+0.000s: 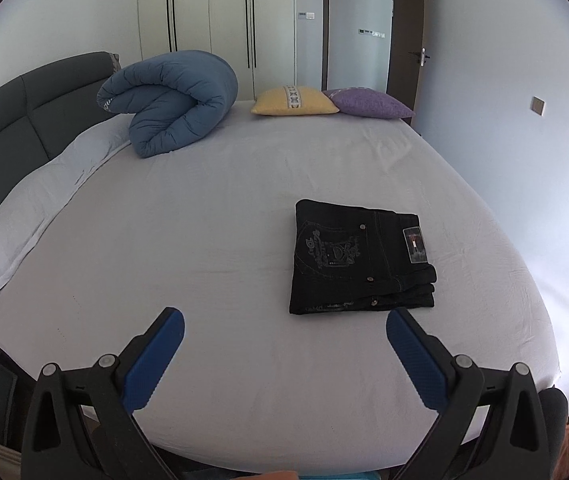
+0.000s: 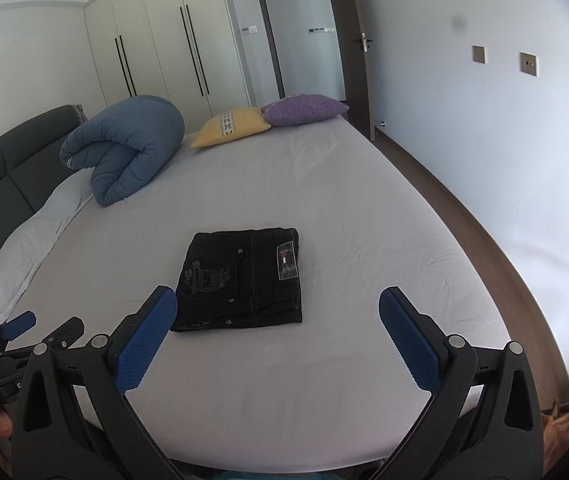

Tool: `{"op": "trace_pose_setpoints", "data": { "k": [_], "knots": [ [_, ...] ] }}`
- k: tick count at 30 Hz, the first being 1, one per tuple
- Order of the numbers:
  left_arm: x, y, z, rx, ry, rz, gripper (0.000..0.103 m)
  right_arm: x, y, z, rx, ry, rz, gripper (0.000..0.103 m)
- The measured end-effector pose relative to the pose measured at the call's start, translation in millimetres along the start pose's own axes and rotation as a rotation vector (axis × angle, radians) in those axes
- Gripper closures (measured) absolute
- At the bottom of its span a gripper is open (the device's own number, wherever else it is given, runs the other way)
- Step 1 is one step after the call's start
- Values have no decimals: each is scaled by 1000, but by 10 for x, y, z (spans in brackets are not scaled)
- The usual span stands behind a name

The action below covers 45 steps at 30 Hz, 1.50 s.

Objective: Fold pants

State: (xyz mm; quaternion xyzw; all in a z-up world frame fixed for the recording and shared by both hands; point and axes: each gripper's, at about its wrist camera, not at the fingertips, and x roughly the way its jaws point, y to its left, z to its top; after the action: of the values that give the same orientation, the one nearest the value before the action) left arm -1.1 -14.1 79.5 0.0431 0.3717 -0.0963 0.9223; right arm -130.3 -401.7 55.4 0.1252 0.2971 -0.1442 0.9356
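Black jeans [image 1: 358, 258] lie folded into a compact rectangle on the white bed sheet [image 1: 212, 240], back pocket embroidery and a label facing up. They also show in the right wrist view [image 2: 244, 280]. My left gripper [image 1: 284, 330] is open and empty, held above the bed's near edge, just short of the jeans. My right gripper [image 2: 278, 314] is open and empty, with its left fingertip close to the jeans' near left corner. The left gripper also shows at the left edge of the right wrist view [image 2: 40, 326].
A rolled blue duvet [image 1: 172, 100] lies at the bed's far left by the dark headboard [image 1: 8, 120]. A yellow cushion [image 1: 294, 101] and a purple cushion [image 1: 368, 103] sit at the far edge. A white pillow [image 1: 44, 200] lies along the left. Wardrobes and an open door stand behind.
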Motion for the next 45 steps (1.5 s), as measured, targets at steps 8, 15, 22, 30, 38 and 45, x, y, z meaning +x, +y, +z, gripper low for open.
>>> {"op": "trace_pose_setpoints", "data": {
  "k": [8, 15, 22, 30, 38, 45],
  "knots": [
    [8, -16, -26, -5, 27, -7, 0, 312, 152, 92, -17, 44, 4, 0],
    [27, -26, -33, -8, 40, -4, 0, 453, 222, 61, -28, 69, 1, 0],
    [58, -42, -44, -7, 51, -14, 0, 496, 295, 77, -37, 81, 1, 0],
    [97, -37, -61, -10, 61, -13, 0, 537, 362, 44, -42, 96, 4, 0],
    [134, -40, -84, -12, 70, -11, 0, 589, 401, 1, -43, 109, 7, 0],
    [168, -52, -103, -12, 76, -9, 0, 643, 414, -34, -40, 116, 8, 0]
  ]
}}
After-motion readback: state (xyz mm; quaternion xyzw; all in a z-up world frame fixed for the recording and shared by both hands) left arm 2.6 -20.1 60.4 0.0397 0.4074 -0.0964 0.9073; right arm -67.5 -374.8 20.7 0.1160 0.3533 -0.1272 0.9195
